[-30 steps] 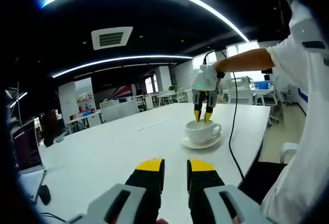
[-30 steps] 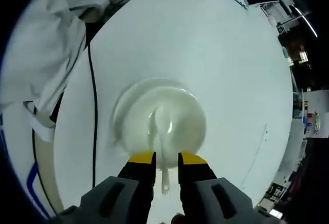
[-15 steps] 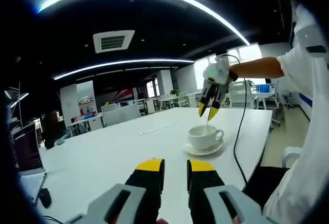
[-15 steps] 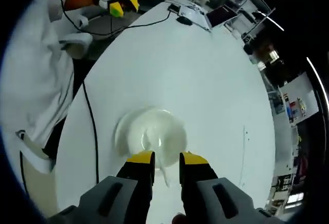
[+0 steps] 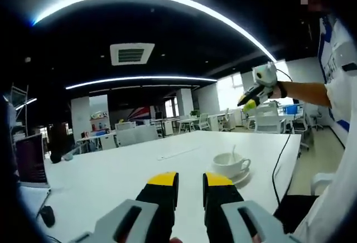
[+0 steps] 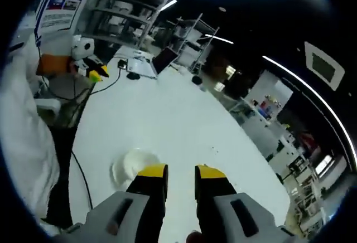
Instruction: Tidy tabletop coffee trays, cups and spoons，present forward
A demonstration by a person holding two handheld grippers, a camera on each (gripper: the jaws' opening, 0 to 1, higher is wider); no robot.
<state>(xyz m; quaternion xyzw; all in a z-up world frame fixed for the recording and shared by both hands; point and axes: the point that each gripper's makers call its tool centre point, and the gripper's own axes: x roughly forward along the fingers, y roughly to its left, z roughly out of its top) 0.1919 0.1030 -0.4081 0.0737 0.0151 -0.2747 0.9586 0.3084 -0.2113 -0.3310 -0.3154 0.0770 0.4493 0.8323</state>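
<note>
Both grippers raised and unloaded; coffee cup, saucer and spoon set on the white table.

Left gripper (image 5: 190, 179): yellow-tipped jaws slightly apart, nothing between them, held low over the white table (image 5: 122, 170); also seen from the right gripper view at upper left (image 6: 95, 69), near the table's far corner. Right gripper (image 6: 174, 171): jaws slightly apart, nothing gripped, raised well above the table; in the left gripper view it hangs in the air at upper right (image 5: 250, 99), on the person's outstretched forearm (image 5: 304, 91). White coffee cup (image 5: 231, 163) stands upright on its saucer (image 5: 243, 177) near the table's right edge, a spoon (image 5: 232, 152) standing in the cup; from the right gripper view the cup (image 6: 134, 164) lies just left of the jaws. A black cable (image 5: 277, 166) hangs past the table edge. An open laptop (image 5: 30, 162) sits at the left end.
</note>
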